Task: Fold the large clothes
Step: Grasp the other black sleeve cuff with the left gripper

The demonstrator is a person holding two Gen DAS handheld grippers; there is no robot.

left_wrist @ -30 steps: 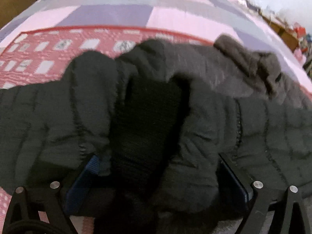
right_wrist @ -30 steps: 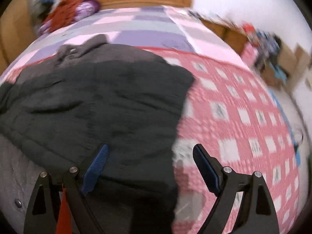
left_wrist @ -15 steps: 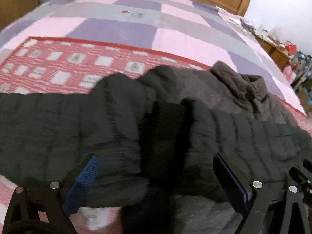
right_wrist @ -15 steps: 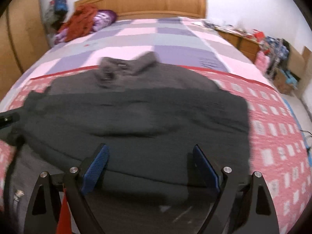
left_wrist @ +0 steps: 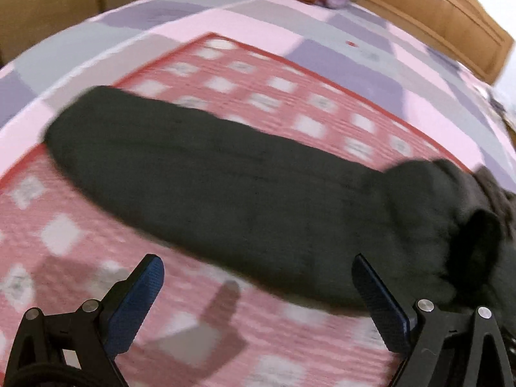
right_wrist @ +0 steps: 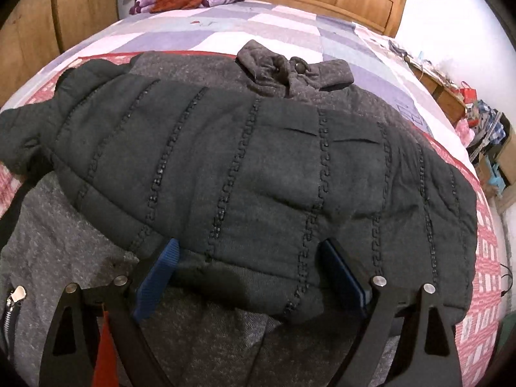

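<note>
Showing only rightward: coat's collar, apparently buttoned.

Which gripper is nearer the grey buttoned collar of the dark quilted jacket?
Probably the right. The right gripper sits open over the dark quilted jacket, the grey buttoned collar straight ahead. The left gripper, open, hovers off the jacket's side, by the sleeve.

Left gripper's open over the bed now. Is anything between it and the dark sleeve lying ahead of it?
Nothing visible. The left gripper hangs open above bare pink checked bedspread, and the dark sleeve lies flat just ahead of its fingers; only the fingers' shadow falls on the cover between them.
</note>
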